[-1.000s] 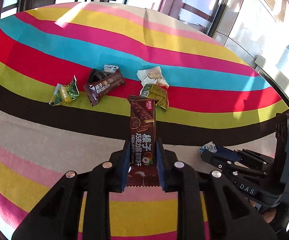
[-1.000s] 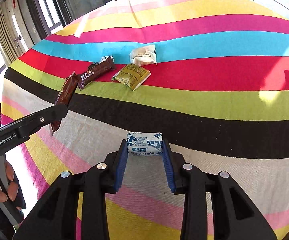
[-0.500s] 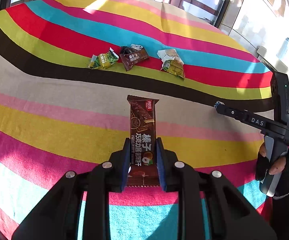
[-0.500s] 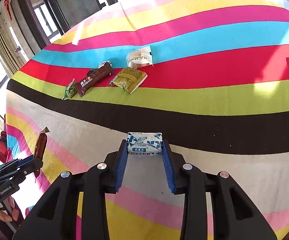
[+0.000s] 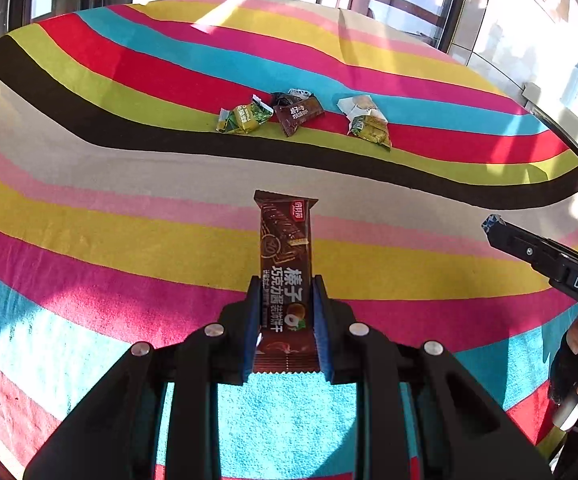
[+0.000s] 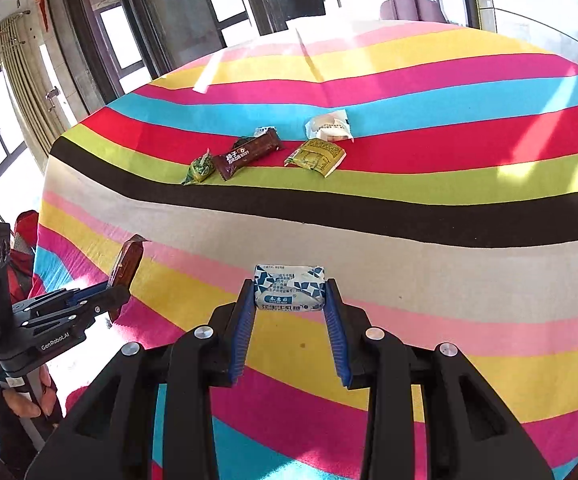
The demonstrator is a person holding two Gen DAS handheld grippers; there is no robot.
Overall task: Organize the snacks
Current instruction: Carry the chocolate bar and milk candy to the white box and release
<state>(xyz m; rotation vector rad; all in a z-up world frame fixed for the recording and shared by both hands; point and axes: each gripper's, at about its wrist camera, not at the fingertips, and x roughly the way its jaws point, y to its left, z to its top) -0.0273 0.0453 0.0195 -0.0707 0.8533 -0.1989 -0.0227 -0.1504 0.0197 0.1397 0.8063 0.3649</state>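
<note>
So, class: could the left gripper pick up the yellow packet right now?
Probably not yet. The left gripper is shut on a chocolate bar, so its jaws are full. The yellow packet lies far across the cloth, though nothing blocks the path.

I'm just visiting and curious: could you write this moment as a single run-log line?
left gripper: shut on chocolate wafer bar | right gripper: shut on blue-white candy packet | remaining snacks: clustered on striped cloth

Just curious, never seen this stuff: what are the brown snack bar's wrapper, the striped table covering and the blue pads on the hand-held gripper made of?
Brown snack bar: looks like glossy printed plastic film, with sheen and serrated ends.
Striped table covering: seems woven cloth, matte; a nubby, towel-like weave shows up close.
Blue pads: probably rubber or soft plastic, matte with fine ribs.
</note>
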